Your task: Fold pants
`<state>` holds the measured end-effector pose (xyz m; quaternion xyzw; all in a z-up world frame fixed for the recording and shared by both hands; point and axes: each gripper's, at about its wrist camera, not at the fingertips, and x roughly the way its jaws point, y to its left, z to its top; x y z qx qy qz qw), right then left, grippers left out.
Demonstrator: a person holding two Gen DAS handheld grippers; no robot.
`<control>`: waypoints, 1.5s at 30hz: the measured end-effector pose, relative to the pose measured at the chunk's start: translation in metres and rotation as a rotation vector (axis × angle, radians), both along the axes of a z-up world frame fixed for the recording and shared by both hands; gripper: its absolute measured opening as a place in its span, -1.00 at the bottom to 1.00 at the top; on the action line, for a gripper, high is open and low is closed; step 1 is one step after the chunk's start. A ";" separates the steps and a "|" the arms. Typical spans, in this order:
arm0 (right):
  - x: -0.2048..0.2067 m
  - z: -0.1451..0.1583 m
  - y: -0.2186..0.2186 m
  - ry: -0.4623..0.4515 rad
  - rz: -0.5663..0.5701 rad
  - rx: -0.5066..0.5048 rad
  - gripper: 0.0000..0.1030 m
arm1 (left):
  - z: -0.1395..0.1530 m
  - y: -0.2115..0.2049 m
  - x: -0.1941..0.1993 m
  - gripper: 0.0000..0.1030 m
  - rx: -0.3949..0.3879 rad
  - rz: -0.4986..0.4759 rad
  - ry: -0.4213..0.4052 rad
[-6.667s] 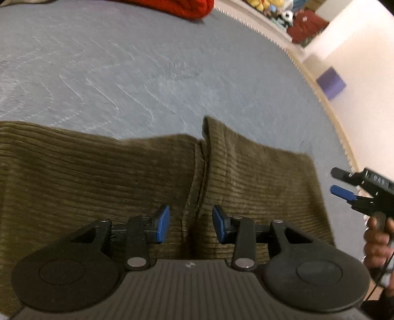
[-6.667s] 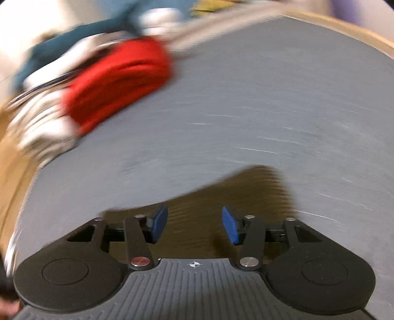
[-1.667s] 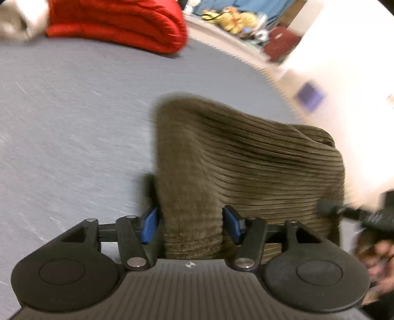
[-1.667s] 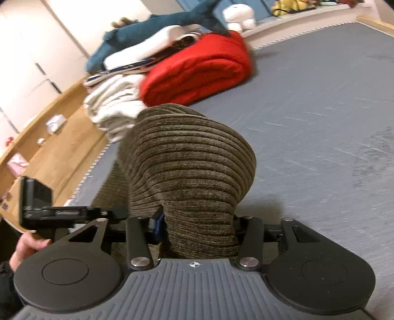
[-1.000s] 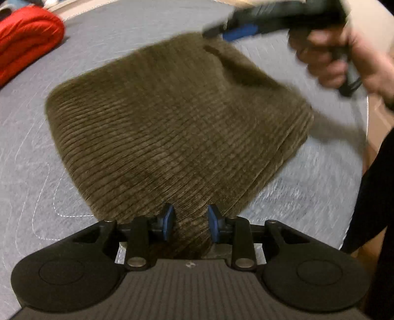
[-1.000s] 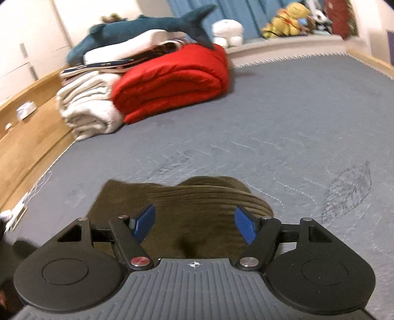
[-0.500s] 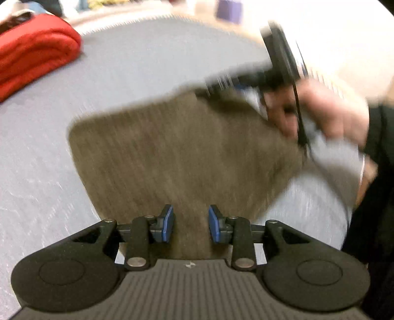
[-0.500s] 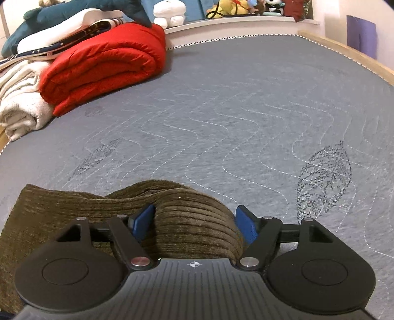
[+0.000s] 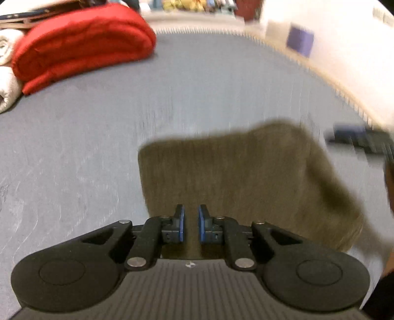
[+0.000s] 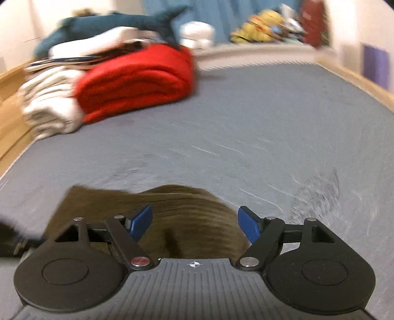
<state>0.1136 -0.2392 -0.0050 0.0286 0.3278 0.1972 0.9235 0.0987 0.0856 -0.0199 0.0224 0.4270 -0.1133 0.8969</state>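
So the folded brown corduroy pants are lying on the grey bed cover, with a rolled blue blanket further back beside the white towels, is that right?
Not quite: the rolled blanket is red, not blue, as the right wrist view shows. The rest holds: the folded brown corduroy pants lie on the grey bed cover, and the blanket sits further back beside the white towels.

Grey quilted mattress point(image 10: 246, 128) fills both views, wavy stitch lines, leaf motif at right. Wooden bed frame point(image 10: 9, 103) along left and right edges. Rolled red blanket point(image 10: 138, 83) at far end, touching stacked white towels point(image 10: 46, 105). Blue shark plush point(image 10: 118, 22) on top of pile. Soft toys point(image 10: 261, 32) on far ledge, blue curtain behind. White walls; purple box point(image 9: 300, 41) by right wall. Motion blur throughout.
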 end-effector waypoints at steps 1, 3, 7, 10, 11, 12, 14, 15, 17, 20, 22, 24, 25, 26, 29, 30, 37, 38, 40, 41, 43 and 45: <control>-0.009 0.003 0.002 -0.012 0.039 -0.015 0.52 | 0.003 0.002 0.004 -0.74 -0.033 0.022 -0.023; -0.028 0.006 0.005 -0.011 0.138 -0.036 0.52 | 0.006 0.005 0.011 -0.74 -0.080 0.062 -0.056; -0.053 -0.007 0.006 0.046 0.274 -0.118 0.50 | -0.017 0.008 0.034 -0.74 -0.107 0.143 -0.004; -0.056 -0.038 0.005 0.192 0.279 -0.268 0.45 | -0.037 0.004 0.043 -0.74 -0.056 0.158 0.060; -0.055 -0.049 0.003 0.237 0.276 -0.292 0.45 | -0.031 0.001 0.044 -0.74 -0.053 0.165 0.063; -0.056 -0.054 -0.001 0.251 0.273 -0.280 0.46 | -0.025 -0.001 0.043 -0.74 -0.052 0.175 0.060; -0.054 -0.050 -0.004 0.262 0.265 -0.261 0.46 | -0.014 -0.006 0.035 -0.70 -0.053 0.168 0.029; -0.053 -0.046 -0.005 0.259 0.261 -0.258 0.45 | -0.008 -0.009 0.031 -0.69 -0.050 0.155 0.012; -0.057 -0.035 -0.005 0.230 0.274 -0.245 0.41 | 0.004 -0.017 0.018 -0.63 -0.038 0.113 -0.011; -0.062 -0.023 -0.004 0.185 0.290 -0.212 0.41 | 0.009 -0.028 -0.003 -0.56 0.010 0.045 -0.027; -0.059 -0.021 -0.004 0.192 0.291 -0.184 0.41 | -0.007 -0.028 -0.008 -0.53 0.023 0.026 0.039; -0.055 -0.030 0.000 0.216 0.284 -0.229 0.42 | -0.039 -0.026 -0.005 -0.53 0.068 0.038 0.120; -0.054 -0.038 0.003 0.226 0.276 -0.293 0.42 | -0.045 -0.028 -0.008 -0.52 0.080 0.026 0.097; -0.053 -0.046 0.007 0.228 0.272 -0.348 0.56 | -0.041 -0.030 -0.010 -0.53 0.092 0.022 0.083; -0.046 -0.043 0.003 0.262 0.229 -0.303 0.56 | -0.015 -0.037 -0.026 -0.52 0.095 0.023 0.046; -0.046 -0.034 0.001 0.246 0.214 -0.280 0.52 | -0.005 -0.039 -0.034 -0.52 0.088 0.000 0.018; -0.045 -0.031 0.007 0.240 0.152 -0.330 0.52 | -0.045 -0.044 -0.037 -0.49 0.194 -0.050 0.118; -0.044 -0.039 0.010 0.270 0.146 -0.356 0.57 | -0.039 -0.046 -0.039 -0.49 0.189 -0.037 0.111; -0.042 -0.036 0.011 0.274 0.100 -0.347 0.59 | -0.021 -0.046 -0.049 -0.11 0.172 0.012 0.078; -0.040 -0.026 0.013 0.251 0.076 -0.337 0.60 | -0.010 -0.047 -0.057 0.38 0.166 0.042 0.045; -0.047 0.004 0.013 0.146 0.022 -0.272 0.69 | 0.013 -0.048 -0.073 0.69 0.137 0.089 -0.033; -0.057 0.038 0.010 0.040 -0.052 -0.186 0.88 | 0.038 -0.049 -0.088 0.69 0.084 0.110 -0.096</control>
